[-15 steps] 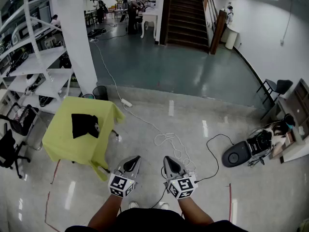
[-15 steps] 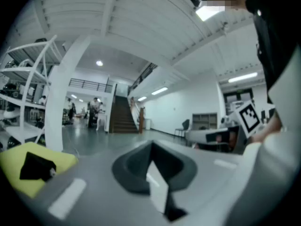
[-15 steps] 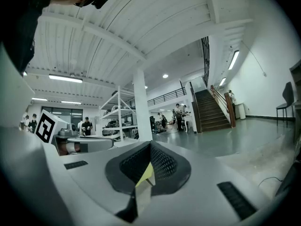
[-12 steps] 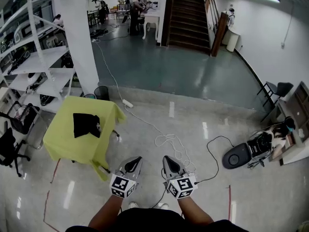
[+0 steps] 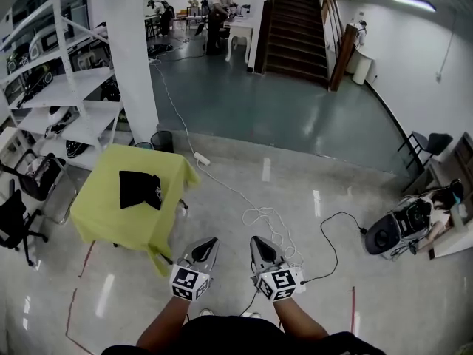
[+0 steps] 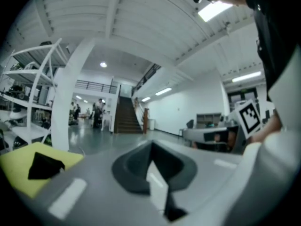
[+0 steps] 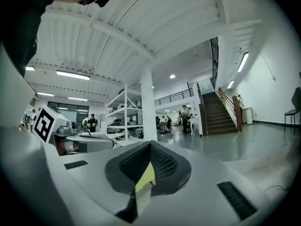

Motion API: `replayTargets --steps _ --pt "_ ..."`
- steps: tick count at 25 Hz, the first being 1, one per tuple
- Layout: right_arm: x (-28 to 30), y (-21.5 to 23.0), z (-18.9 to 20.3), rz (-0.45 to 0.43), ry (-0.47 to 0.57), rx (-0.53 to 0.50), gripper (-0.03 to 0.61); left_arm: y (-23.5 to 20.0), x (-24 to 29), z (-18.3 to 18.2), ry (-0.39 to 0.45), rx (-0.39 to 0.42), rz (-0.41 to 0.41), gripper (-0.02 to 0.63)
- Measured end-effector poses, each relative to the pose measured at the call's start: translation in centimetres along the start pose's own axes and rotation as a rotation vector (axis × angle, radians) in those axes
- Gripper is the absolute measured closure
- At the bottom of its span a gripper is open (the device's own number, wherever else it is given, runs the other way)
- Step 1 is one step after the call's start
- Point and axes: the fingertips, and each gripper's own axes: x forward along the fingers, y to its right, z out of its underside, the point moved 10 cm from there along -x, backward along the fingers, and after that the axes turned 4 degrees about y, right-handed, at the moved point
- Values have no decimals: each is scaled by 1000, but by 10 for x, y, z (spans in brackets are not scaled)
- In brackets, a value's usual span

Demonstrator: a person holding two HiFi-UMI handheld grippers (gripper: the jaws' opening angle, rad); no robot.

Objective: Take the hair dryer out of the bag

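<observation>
A black bag [image 5: 140, 189] lies flat on a small table under a yellow cloth [image 5: 103, 217], ahead and to the left in the head view. The left gripper view shows the same bag [image 6: 44, 166] low at the left. No hair dryer shows. My left gripper [image 5: 205, 244] and right gripper [image 5: 259, 242] are held side by side in front of the person's body, pointing level, far short of the table. In their own views the left gripper [image 6: 151, 161] and the right gripper [image 7: 149, 161] each have the jaws shut with nothing between them.
A white pillar [image 5: 133, 58] and white shelving [image 5: 59, 87] stand behind the table, with a black bin [image 5: 160, 140] by the pillar. A white cable [image 5: 259, 217] and power strip [image 5: 199, 158] lie on the floor ahead. A black machine [image 5: 392, 235] sits at the right, a black chair [image 5: 11, 228] at the left.
The head view has crept forward: the pillar, table and right-hand machine sit slightly larger and further outward. Both grippers keep their place in the picture and stay shut.
</observation>
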Motion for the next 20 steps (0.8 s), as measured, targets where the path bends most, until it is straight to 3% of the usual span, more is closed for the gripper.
replayTargets --steps 14,20 --pt "37 -44 15 -2 5 40 572 -54 -31 15 -13 -10 5 607" --pt "51 -42 15 -3 -9 42 572 -70 -25 15 -15 -28 -7 606"
